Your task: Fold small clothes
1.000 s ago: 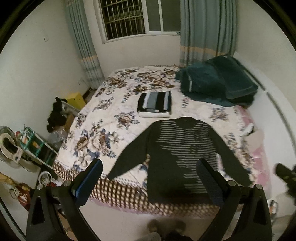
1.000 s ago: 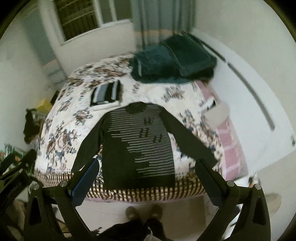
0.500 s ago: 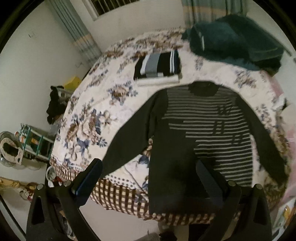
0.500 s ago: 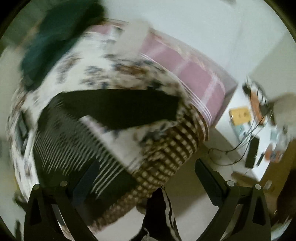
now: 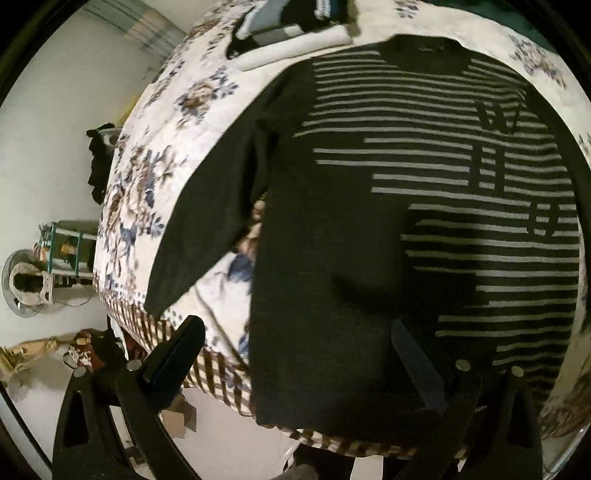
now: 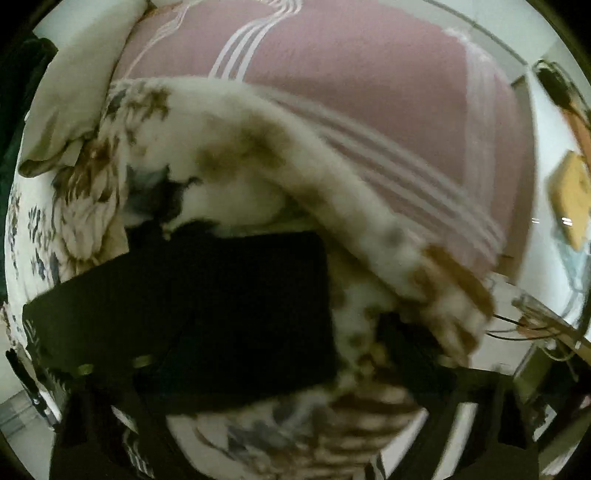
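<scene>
- Left tongs (image 5: 295,354) spread wide, low over the sweater (image 5: 369,229) hem at the bed (image 5: 155,184) edge.
- Right tongs (image 6: 266,354) have just been closing, its sleeve (image 6: 192,295) between them; grip unclear in the blur.
- Sweater lies flat, unfolded; a folded garment (image 5: 291,14) sits beyond.

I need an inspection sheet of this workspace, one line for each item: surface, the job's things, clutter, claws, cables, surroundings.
Surface: bed with floral bedspread; pink striped sheet bare along one side.
Job's things: dark striped sweater spread flat, hem at the bed edge; its dark sleeve lies outstretched. Folded striped garment beyond the collar.
Clutter: pillow by the sheet.
Claws: left claw open over the hem corner, holding nothing; right claw over the sleeve end, jaws have just been closing, grip unclear through blur.
Cables: wires on the floor beside the bed.
Surroundings: white wall, small rack, yellow object on the floor.
</scene>
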Available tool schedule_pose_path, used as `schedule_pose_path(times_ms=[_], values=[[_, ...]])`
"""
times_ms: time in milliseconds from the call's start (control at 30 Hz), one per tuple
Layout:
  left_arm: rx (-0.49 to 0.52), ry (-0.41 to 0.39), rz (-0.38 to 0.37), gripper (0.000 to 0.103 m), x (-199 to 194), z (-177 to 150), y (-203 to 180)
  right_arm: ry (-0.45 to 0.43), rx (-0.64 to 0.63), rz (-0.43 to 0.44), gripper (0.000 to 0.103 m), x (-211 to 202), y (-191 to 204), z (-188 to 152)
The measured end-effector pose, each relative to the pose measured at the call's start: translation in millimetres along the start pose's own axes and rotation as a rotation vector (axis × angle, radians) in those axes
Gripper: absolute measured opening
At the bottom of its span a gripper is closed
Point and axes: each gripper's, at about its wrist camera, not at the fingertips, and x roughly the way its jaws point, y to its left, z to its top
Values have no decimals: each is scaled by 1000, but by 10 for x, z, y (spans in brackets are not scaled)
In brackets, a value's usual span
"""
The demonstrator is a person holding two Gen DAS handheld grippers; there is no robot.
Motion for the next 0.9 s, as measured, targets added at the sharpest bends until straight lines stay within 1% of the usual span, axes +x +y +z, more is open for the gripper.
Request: schedule_pose_path(times_ms=[33,67,100,133,200,300,367,400,467,533,567,600,633,667,700,733,767,800,833,867,900], values=[[13,-5,-5,103,10,22,-54,-6,-18,17,46,18,41,26],[31,-12,-8,103,22,55,-125,-17,-34,39,18,1,72,35],[44,-15,-9,103,25,83,-177,-29,-57,53,9,-46,116,51],[57,-19,-15,103,21,116,-232,-52,-81,43,9,-130,157,73],[81,-41,-37,103,-9,186,-348,-118,-126,55,8,-386,211,147],[114,-82,-69,103,-61,278,-542,-191,-156,83,8,-716,231,408],[130,-105,-94,103,-62,331,-666,-236,-190,68,8,-888,315,579],[137,-114,-107,103,-46,350,-744,-247,-200,54,8,-932,359,635],[147,-118,-132,103,26,378,-906,-257,-219,22,8,-870,454,894],[152,-112,-143,103,122,376,-1035,-216,-224,10,8,-797,545,1056],[153,-106,-146,103,159,353,-1084,-191,-196,-2,12,-716,522,1170],[154,-96,-152,103,207,338,-1132,-170,-161,-14,23,-690,501,1236],[154,-88,-158,103,259,329,-1169,-168,-121,0,27,-703,393,1276],[154,-83,-162,103,306,320,-1197,-177,-83,40,34,-726,315,1258],[155,-79,-167,103,334,293,-1223,-184,-51,80,46,-760,226,1198],[158,-74,-171,103,380,280,-1246,-186,-22,120,52,-778,129,1098],[161,-68,-172,103,423,263,-1270,-179,9,168,60,-754,31,1017],[164,-62,-170,103,473,245,-1293,-158,42,224,64,-693,-72,946],[167,-53,-168,103,533,230,-1314,-136,69,267,64,-621,-140,862],[168,-44,-167,103,581,216,-1331,-105,120,348,64,-476,-249,813],[170,-30,-166,103,646,205,-1354,-96,156,406,64,-355,-301,795]])
